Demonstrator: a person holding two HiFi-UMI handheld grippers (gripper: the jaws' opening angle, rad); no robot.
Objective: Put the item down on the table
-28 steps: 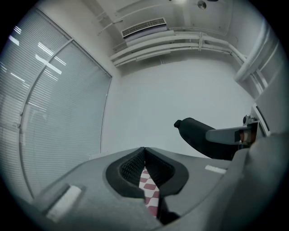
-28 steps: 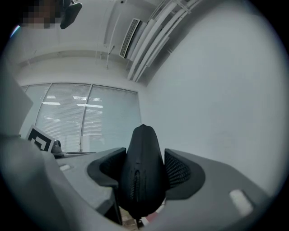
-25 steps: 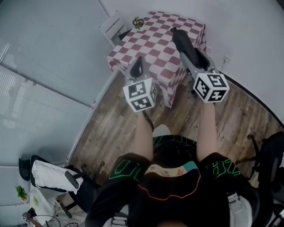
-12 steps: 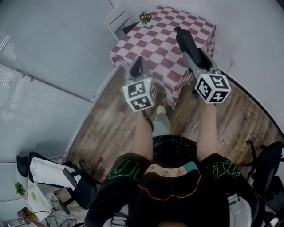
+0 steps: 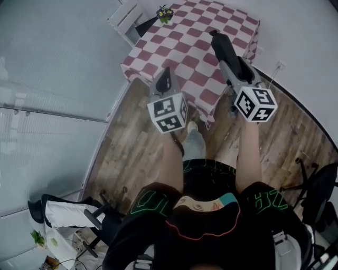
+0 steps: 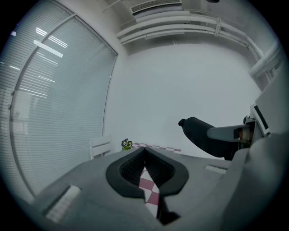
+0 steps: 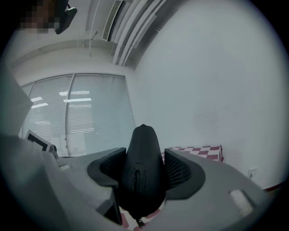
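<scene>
The table (image 5: 182,45) with a red-and-white checked cloth stands ahead in the head view. My right gripper (image 5: 232,64) is shut on a black zippered case (image 5: 226,51), held in the air over the table's right side. In the right gripper view the case (image 7: 142,173) stands upright between the pads of the right gripper (image 7: 143,168), and the cloth (image 7: 198,150) shows behind. My left gripper (image 5: 165,75) is shut with nothing in it, at the table's near edge. In the left gripper view the tips of the left gripper (image 6: 144,151) touch, and the case (image 6: 201,135) shows at the right.
A small pot of flowers (image 5: 165,12) sits at the table's far left corner, next to a white chair (image 5: 124,19). The window wall runs along the left. An office chair (image 5: 323,195) stands at the right and another chair (image 5: 68,216) behind at the left.
The person has stepped closer to the table, which now lies further under both grippers. The right gripper keeps its hold on the black case; the left stays shut.
</scene>
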